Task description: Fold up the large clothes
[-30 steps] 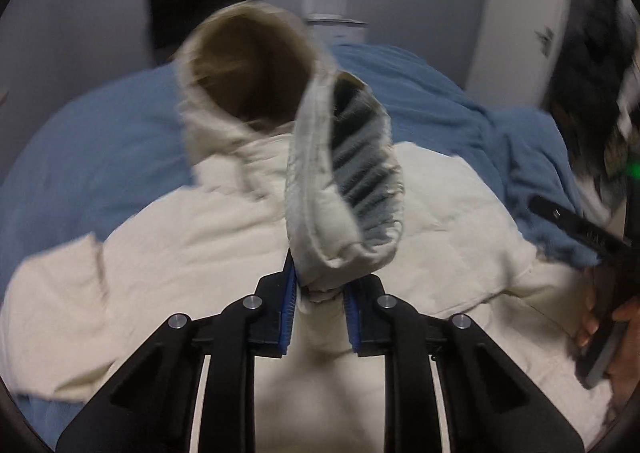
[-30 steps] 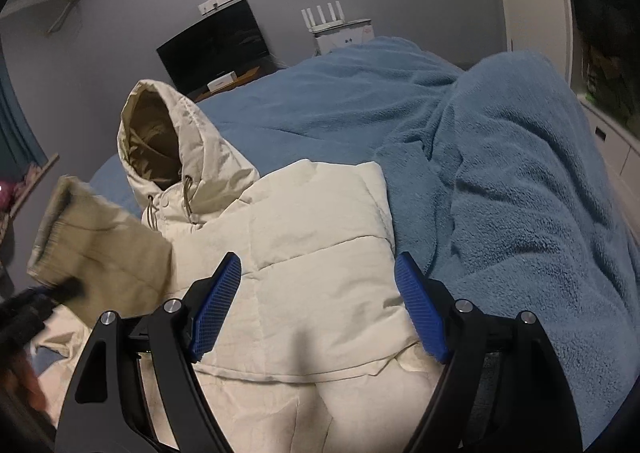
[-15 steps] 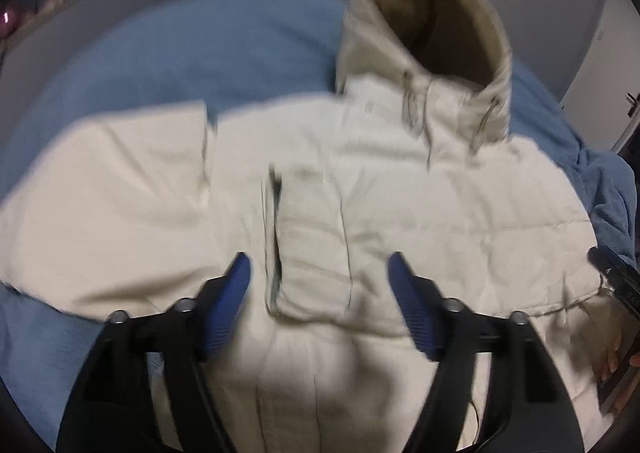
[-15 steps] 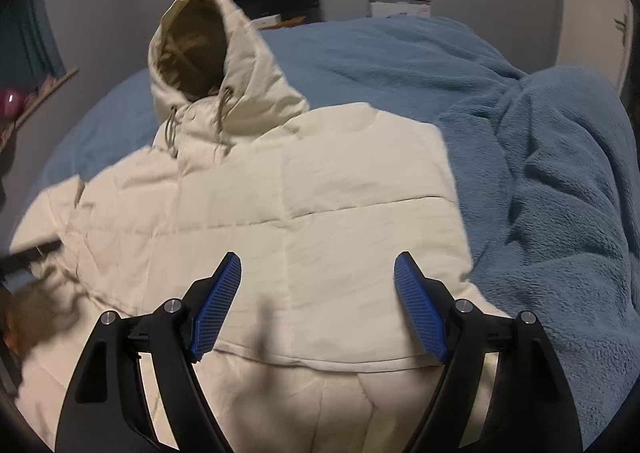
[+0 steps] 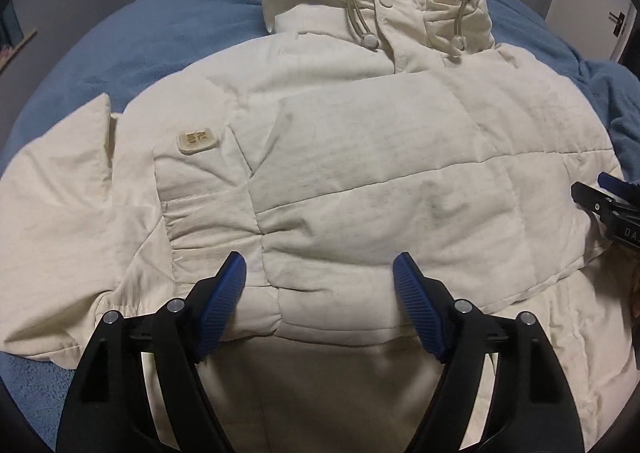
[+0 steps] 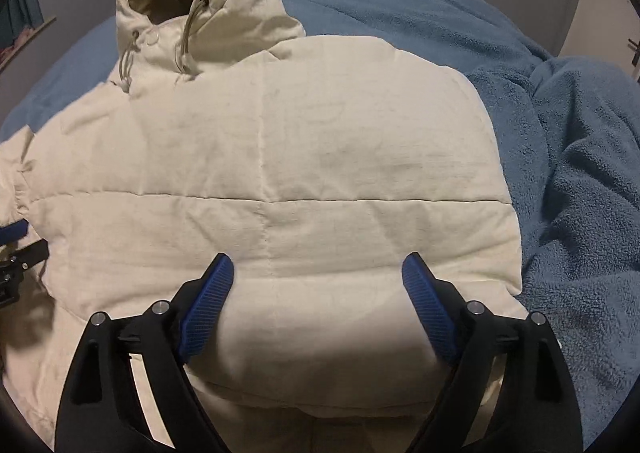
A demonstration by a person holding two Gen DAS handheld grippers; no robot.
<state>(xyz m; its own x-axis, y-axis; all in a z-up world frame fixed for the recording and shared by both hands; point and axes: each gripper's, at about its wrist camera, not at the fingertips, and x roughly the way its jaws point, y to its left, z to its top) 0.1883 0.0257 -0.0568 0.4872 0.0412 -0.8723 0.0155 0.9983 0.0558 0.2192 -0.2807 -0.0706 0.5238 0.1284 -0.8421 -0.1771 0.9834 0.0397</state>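
Jacket (image 5: 360, 173) fills my left view, one cream puffer lying front-up on the blue blanket (image 5: 120, 45), a sleeve (image 5: 208, 197) folded across its chest so the bundle narrows. My left gripper (image 5: 320, 285) hangs over the hem, jaws opening, nothing between them. Two cords (image 5: 356, 17) dangle at the hood. In my right view the right gripper (image 6: 318, 281) is opening too, empty above the jacket's lower edge, likely lining up the next fold.

the jacket (image 5: 360, 173) is matt cream cloth, quilted and softly creased, with a rubbery patch (image 5: 197, 140) on the chest. under it the blanket (image 6: 560, 133) is blue fleece, nubbly. ribbed blue pads (image 6: 428, 305) sit on matt black plastic fingers with shiny metal pins.
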